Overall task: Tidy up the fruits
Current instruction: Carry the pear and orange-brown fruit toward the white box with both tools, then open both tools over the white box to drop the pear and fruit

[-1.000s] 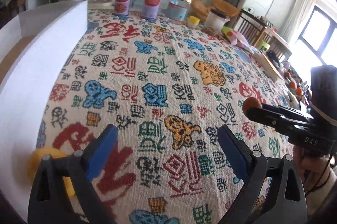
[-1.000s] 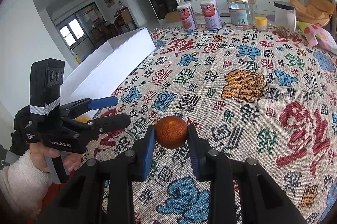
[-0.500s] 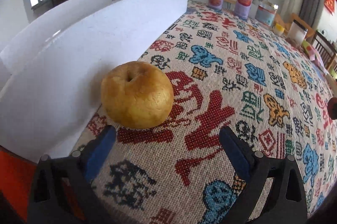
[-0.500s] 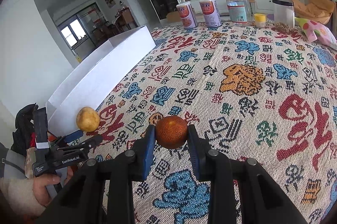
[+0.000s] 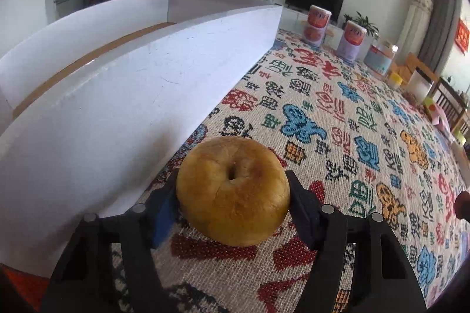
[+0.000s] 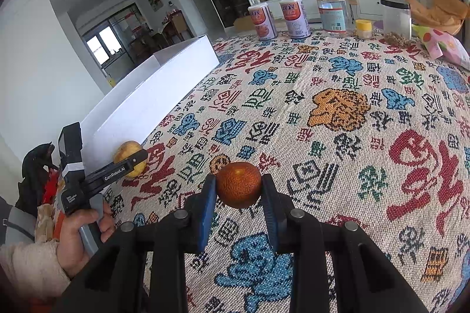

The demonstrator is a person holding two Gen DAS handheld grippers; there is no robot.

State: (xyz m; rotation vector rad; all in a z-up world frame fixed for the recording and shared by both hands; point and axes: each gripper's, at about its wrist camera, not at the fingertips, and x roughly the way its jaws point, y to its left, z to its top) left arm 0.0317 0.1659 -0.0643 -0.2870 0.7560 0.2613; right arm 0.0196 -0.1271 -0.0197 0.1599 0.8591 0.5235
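Observation:
A yellow-brown pear point(image 5: 233, 191) rests on the patterned tablecloth next to the white box point(image 5: 123, 95). My left gripper point(image 5: 233, 195) is shut on the pear, with a finger on each side of it. It also shows in the right wrist view point(image 6: 130, 163), with the pear point(image 6: 126, 151) beside the white box point(image 6: 164, 89). My right gripper point(image 6: 238, 189) is shut on a dark orange point(image 6: 238, 188) and holds it just above the cloth. The edge of that orange shows in the left wrist view point(image 5: 462, 204).
Two cans point(image 6: 277, 17), a clear jar point(image 6: 333, 13), a small yellow pot point(image 6: 363, 28) and a dark-lidded jar point(image 6: 395, 16) stand along the table's far edge. A pink bag point(image 6: 443, 45) lies at the far right. The white box runs along the left side.
My left gripper has swung left to the pear, moved in around it and closed on it. My right gripper holds the orange as before.

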